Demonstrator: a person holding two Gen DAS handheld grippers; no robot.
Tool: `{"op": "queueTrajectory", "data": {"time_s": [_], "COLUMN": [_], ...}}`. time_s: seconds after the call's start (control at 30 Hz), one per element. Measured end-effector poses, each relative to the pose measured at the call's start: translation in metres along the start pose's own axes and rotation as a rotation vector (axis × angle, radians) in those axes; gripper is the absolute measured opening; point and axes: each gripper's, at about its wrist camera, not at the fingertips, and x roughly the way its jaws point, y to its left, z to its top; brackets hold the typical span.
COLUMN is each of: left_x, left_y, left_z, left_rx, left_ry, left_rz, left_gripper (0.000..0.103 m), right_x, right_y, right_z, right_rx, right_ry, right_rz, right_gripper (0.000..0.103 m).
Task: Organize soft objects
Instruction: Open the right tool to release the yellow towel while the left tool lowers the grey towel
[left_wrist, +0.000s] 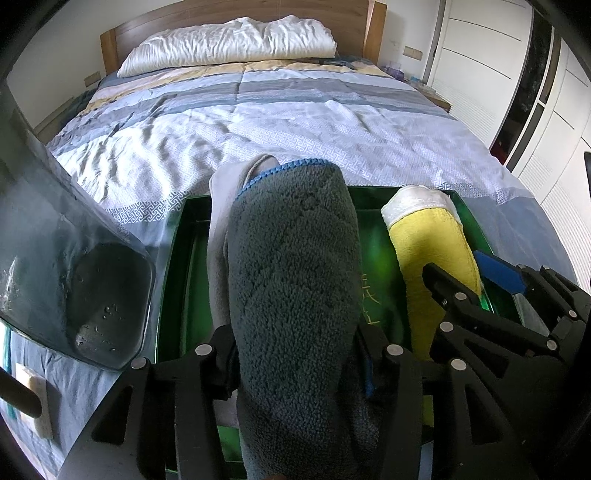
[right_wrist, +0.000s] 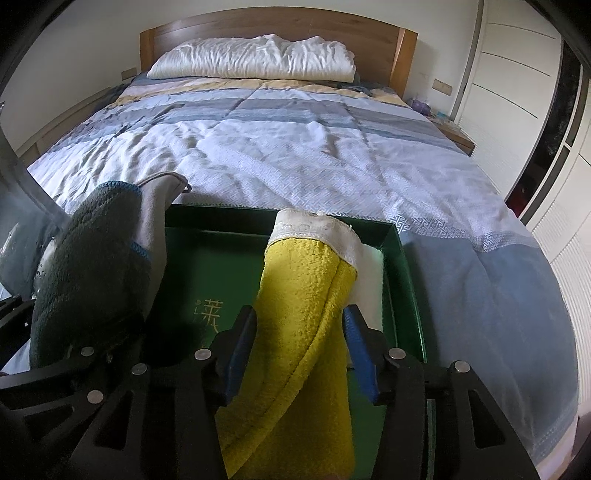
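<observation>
Your left gripper (left_wrist: 295, 369) straddled grey towel roll (left_wrist: 295, 277), jaws apart, contact unclear. Your right gripper (right_wrist: 299, 350) stood around yellow towel roll (right_wrist: 306, 314), blue pads clear of cloth. Both rolls lay in green tray (right_wrist: 332, 221) on bed (right_wrist: 295, 147), lower frame.

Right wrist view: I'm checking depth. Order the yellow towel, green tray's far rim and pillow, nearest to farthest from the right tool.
1. Yellow towel, between the right tool's fingers.
2. Green tray's far rim, just beyond.
3. Pillow, at the headboard.
</observation>
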Motion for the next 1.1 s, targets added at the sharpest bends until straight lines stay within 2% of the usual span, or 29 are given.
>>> {"op": "queueTrajectory", "data": {"time_s": [0.43,1.0,1.1], "left_x": [-0.003,-0.007,-0.009], "left_y": [-0.002,-0.003,-0.002], "left_z": [0.001,0.002,0.004], "left_rx": [0.000,0.002,-0.002], "left_ry": [-0.009,-0.024,-0.030], "left_rz": [-0.004,-0.014,-0.009], "left_gripper": [0.053,0.056,0.062], "right_x": [-0.005,-0.015,-0.018], "right_y": [-0.008,-0.010,-0.010], "right_z": [0.002,0.005,0.006], "right_rx": [0.025,0.018,0.018], "right_ry": [-0.011,-0.028,-0.032], "right_rz": [-0.012,-0.046,-0.053], "right_gripper": [0.056,0.061,0.062]}}
